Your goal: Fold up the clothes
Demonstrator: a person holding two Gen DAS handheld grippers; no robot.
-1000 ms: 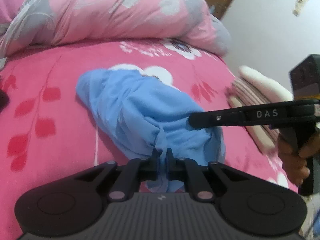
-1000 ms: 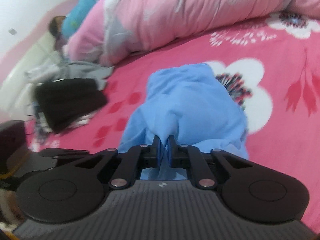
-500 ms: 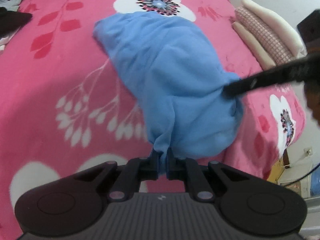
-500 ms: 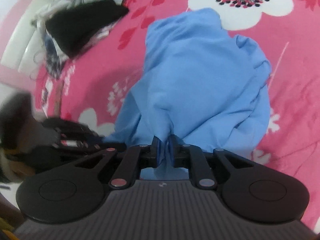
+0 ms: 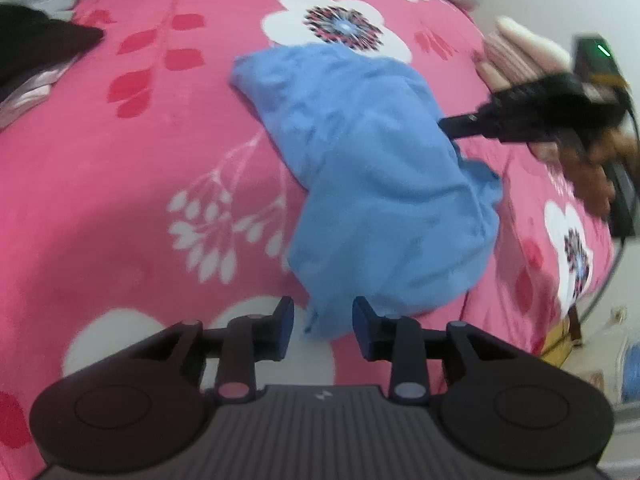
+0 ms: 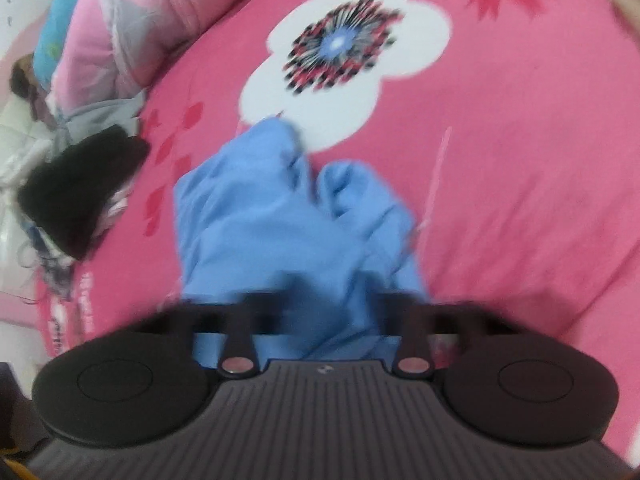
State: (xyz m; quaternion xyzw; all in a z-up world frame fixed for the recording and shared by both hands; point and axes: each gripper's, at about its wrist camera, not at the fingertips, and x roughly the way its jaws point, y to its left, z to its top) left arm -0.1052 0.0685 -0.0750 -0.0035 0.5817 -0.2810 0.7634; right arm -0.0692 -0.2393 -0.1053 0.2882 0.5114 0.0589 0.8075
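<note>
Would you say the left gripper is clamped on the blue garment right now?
No, the left gripper has its jaws spread wide, and the blue garment lies loose on the pink floral bedspread between them.

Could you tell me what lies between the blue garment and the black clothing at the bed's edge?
Only bare pink floral bedspread separates the blue garment from the black clothing, seen in the left wrist view.

Left gripper (image 5: 322, 326): black body, ribbed dark-grey top plate with a small white logo at centre, two round black discs at the sides, two metal pivot screws, blue pads on the fingers (image 5: 365, 322). Right gripper (image 6: 324, 312) same build, fingers motion-blurred. At the right of the left view, a hand (image 5: 592, 176) grips its black handle, green light above.
</note>
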